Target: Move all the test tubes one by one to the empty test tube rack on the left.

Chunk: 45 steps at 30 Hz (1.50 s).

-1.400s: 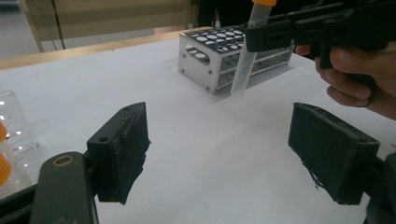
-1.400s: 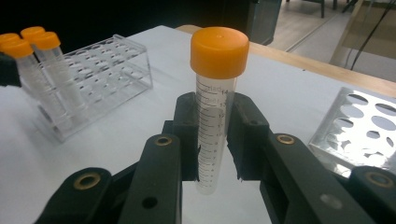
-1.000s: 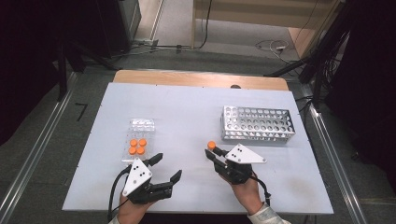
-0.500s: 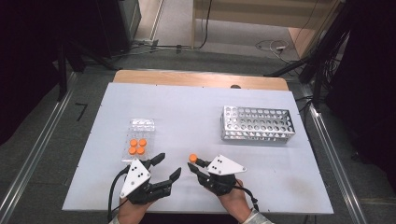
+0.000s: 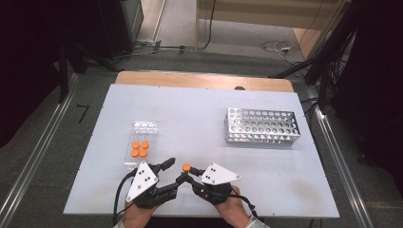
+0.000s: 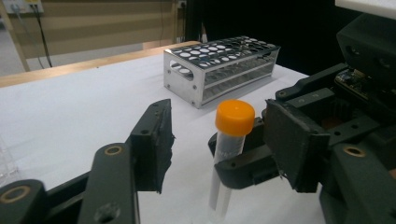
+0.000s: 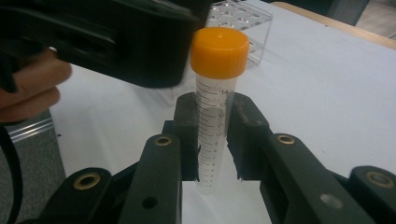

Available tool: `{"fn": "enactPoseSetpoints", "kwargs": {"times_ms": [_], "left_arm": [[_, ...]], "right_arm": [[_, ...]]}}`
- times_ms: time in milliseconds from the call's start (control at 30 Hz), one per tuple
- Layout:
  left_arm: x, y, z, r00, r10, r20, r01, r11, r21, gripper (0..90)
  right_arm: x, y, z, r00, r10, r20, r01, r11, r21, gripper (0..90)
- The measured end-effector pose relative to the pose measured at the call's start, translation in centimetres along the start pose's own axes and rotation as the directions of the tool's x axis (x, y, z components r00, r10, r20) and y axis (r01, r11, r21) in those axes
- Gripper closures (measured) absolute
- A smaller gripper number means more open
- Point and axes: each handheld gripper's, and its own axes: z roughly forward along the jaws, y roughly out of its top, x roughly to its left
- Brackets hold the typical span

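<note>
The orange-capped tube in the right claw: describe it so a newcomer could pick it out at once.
Start at the white table and go to its near edge, where two hands hold black claws. The right claw grips an upright clear tube with printed graduations. Unlike the other orange-capped tubes sitting in the clear rack, it is held alone.

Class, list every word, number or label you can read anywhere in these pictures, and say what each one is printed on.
"14": beside the upper graduation marks on the orange-capped tube that the right claw grips.
Below it, the tube's other scale numbers: too blurred to read.
Metal tube rack, clear tray, white table: no readable text or labels.
</note>
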Motion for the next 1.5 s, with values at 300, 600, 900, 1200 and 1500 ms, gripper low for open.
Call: {"fn": "enactPoseSetpoints", "kwargs": {"times_ms": [300, 600, 900, 1200, 1500], "left_arm": [[-0.2, -0.2, 0.3, 0.9996, 0.024, 0.016, -0.024, 0.9997, 0.01, 61.7], [-0.3, 0.0, 0.1, 0.999, 0.045, 0.002, -0.045, 0.9989, 0.012, 69.9], [2.3, 2.1, -3.7, 0.9947, -0.027, -0.099, 0.027, 0.9996, -0.004, 70.0], [4.5, 2.5, -6.7, 0.9795, -0.083, -0.183, 0.08, 0.9965, -0.023, 70.0], [6.0, 3.2, -8.8, 0.9611, -0.114, -0.252, 0.102, 0.9929, -0.061, 70.0]], "right_arm": [[0.7, 0.3, 0.4, 0.9996, -0.014, -0.025, 0.014, 1.0, -0.004, 72.1], [0.9, 0.5, 0.4, 0.9992, -0.015, -0.037, 0.014, 1.0, -0.006, 68.4], [-1.2, 0.3, -1.2, 0.9995, 0.027, -0.018, -0.026, 1.0, 0.012, 33.0], [-3.7, 0.0, -3.2, 0.996, 0.064, 0.062, -0.063, 0.998, -0.016, 31.9], [-5.2, -0.5, -5.1, 0.9891, 0.088, 0.118, -0.085, 0.996, -0.036, 31.9]]}}
